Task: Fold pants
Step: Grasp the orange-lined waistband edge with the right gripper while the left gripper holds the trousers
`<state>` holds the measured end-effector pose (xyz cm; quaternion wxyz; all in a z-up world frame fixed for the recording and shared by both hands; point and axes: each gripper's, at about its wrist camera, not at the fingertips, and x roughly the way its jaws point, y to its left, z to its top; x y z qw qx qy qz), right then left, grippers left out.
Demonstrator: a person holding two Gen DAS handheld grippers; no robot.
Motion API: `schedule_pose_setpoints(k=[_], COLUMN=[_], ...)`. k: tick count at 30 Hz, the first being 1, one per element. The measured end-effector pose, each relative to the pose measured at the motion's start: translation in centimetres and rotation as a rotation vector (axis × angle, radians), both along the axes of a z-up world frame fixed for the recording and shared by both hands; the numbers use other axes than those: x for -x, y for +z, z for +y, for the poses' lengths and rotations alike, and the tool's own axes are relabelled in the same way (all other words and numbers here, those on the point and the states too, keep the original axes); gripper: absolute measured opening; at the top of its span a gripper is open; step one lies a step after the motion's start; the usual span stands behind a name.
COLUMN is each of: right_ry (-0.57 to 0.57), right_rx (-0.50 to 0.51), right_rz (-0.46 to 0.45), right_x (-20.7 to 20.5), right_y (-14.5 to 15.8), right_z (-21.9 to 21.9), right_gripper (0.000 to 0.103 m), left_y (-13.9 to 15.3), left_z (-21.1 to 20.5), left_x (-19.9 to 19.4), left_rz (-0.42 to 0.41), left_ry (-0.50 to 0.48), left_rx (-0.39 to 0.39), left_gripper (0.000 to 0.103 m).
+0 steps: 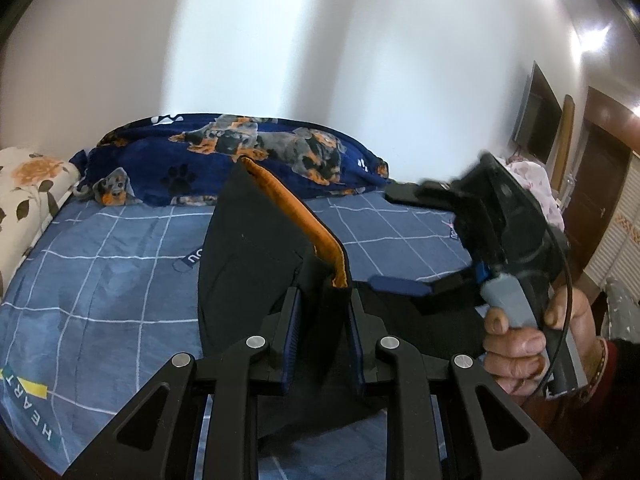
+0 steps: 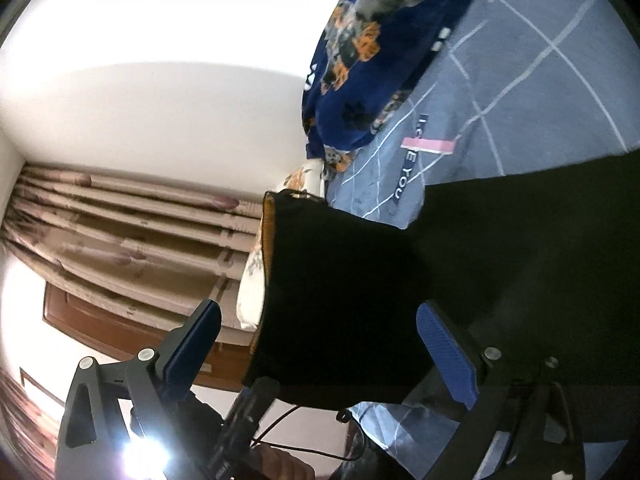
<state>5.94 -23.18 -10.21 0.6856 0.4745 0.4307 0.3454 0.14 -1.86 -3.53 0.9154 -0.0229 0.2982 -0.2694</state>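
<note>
Left gripper (image 1: pixel 324 304): fingers nearly closed, pinching a fold of the black pants (image 1: pixel 256 264) between the two blue pads. The cloth rises from the fingers as an upright sheet; an orange inner waistband (image 1: pixel 296 216) runs along its top edge, from just above the right finger up and away. The lower hem of the held part is cut off behind the gripper body.

Right gripper (image 2: pixel 320 344): fingers spread wide, nothing pressed by either pad. In its own view the pants (image 2: pixel 344 300) hang between and beyond the two fingers without touching them, as far as can be seen. In the left wrist view this gripper (image 1: pixel 404 240) is motion-blurred, to the right of the left fingers; a hand (image 1: pixel 516 344) grips its handle, with a cable looping past.

Pants: partly lifted off the bed, the rest dark and featureless to the right of the right fingers; folds there cannot be made out.

Writing: blue checked bedsheet (image 1: pixel 100 280) reads "HEART" at lower left of the left fingers; a partial "OU" shows beside the cloth edge. The right wrist view gives "YOU" (image 2: pixel 404 184), its first letters crossed by a pink strip.

Beyond the fingers: dog-print blanket (image 1: pixel 248 152), floral pillow (image 1: pixel 32 184).
</note>
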Motion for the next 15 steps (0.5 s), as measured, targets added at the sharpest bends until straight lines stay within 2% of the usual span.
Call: schedule_pose_setpoints(k=[9, 15], right_ry=[0.107, 0.184], right_rx=[0.083, 0.151], right_rz=[0.011, 0.077], right_x=[-3.3, -5.0], right_y=[2.3, 1.9], right_z=[4.4, 7.0], right_gripper=[0.098, 0.095], left_y=[-0.5, -0.9], left_z=[-1.0, -1.4], left_x=[0.1, 0.2], left_rz=[0.012, 0.018], left_ry=[-0.026, -0.040], left_rx=[-0.017, -0.029], left_gripper=[0.022, 0.022])
